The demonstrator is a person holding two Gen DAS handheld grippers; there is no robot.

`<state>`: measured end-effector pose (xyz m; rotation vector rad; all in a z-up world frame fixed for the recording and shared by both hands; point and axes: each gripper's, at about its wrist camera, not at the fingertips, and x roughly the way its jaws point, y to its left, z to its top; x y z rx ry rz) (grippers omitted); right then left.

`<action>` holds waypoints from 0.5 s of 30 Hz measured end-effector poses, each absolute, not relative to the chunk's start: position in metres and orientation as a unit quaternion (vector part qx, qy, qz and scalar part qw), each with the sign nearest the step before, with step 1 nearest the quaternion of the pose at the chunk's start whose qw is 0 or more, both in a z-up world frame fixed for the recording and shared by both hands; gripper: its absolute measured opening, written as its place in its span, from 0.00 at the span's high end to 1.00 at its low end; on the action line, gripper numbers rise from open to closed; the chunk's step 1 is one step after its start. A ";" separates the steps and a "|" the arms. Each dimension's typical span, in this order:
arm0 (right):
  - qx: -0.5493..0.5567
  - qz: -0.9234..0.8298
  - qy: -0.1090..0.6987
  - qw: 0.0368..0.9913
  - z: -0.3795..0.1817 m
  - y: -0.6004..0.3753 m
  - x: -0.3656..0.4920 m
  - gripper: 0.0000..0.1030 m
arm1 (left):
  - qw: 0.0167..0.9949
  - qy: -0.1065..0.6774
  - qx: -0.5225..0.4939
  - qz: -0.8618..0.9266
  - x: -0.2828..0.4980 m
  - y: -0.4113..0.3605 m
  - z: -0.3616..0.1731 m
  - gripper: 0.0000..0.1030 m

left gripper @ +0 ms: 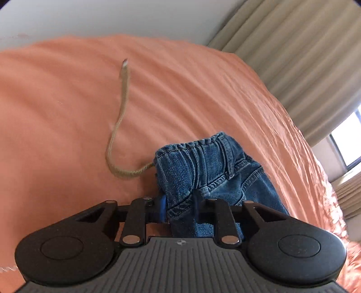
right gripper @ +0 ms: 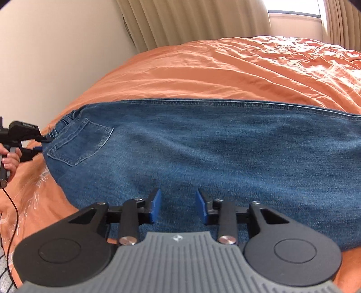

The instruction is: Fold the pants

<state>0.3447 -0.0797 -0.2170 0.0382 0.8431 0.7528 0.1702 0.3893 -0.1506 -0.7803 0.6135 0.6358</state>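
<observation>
A bedroom in a home, by every sign. An orange bedsheet (right gripper: pixel 225 67) spreads wide ahead of the right gripper's jaws and fills the ground beyond the left gripper's jaws too. Past it, a plain pale wall (right gripper: pixel 56 56). Long beige pleated curtains (left gripper: pixel 304 56) hang up to the right, daylight coming through a window (right gripper: pixel 293 9) behind them.

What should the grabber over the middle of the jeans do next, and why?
Probably dip and pinch the denim. The right gripper hangs open over the jeans with nothing between its pads, while the left gripper already clamps the waistband. A fold likely needs both ends held.
</observation>
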 end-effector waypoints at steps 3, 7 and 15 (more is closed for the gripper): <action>0.064 0.374 0.419 0.825 -0.212 -0.090 0.335 0.69 | 0.863 0.284 -0.275 0.316 0.184 0.370 -0.122 0.82; 0.094 0.388 0.437 0.806 -0.214 -0.085 0.300 0.68 | 0.855 0.350 -0.176 0.340 0.212 0.367 -0.143 0.82; -0.028 0.410 0.411 0.814 -0.230 -0.024 0.240 0.59 | 0.862 0.402 -0.031 0.307 0.211 0.329 -0.143 0.68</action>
